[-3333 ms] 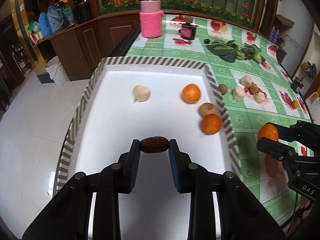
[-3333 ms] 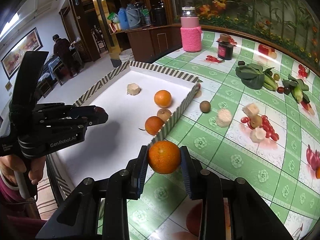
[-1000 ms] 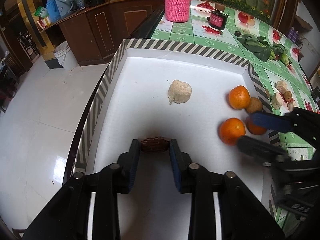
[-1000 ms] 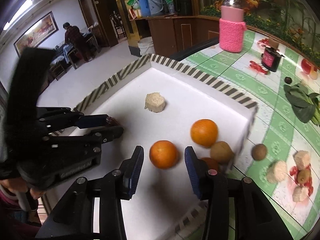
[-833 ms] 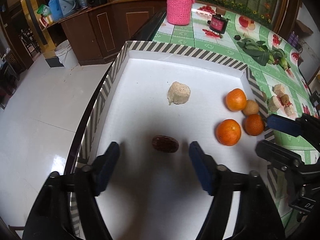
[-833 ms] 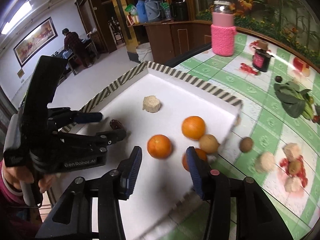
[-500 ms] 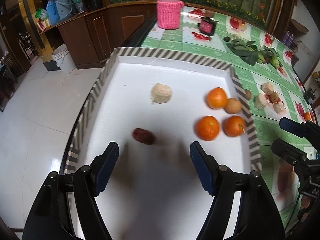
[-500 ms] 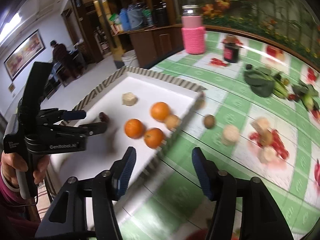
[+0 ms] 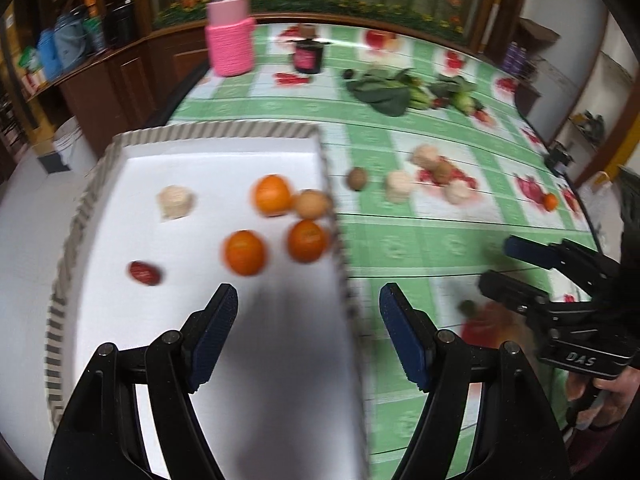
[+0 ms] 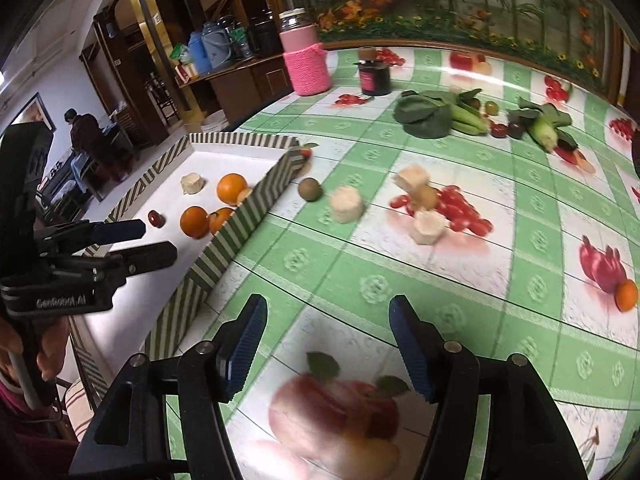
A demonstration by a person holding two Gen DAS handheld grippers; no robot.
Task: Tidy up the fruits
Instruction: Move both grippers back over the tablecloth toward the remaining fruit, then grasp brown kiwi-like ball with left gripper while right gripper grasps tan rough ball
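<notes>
Both claws had let go of their loads and swung away from the striped tray (image 9: 336, 236) toward the green counter (image 10: 500, 240): the date (image 9: 145, 273) that the left claw (image 9: 308, 308) had carried now lay on the tray's white floor, and the orange (image 9: 245, 253) brought by the right claw (image 10: 328, 322) sat near it beside two more oranges (image 9: 307, 240) and a brownish fruit (image 9: 311, 205) against the tray wall. The left claw stood wide open and empty, its jaws having just spread; the right claw's jaws had also just been opening, with nothing between them but the printed cloth. Gathering the fruit inside the tray's raised rim probably kept the round pieces from rolling off. Loose items were left on the counter: a brown kiwi-like fruit (image 10: 310, 190) just outside the tray, pale cut chunks (image 10: 346, 204) and a small orange (image 10: 626, 295) far to the right, so the swing likely aimed at one of these
</notes>
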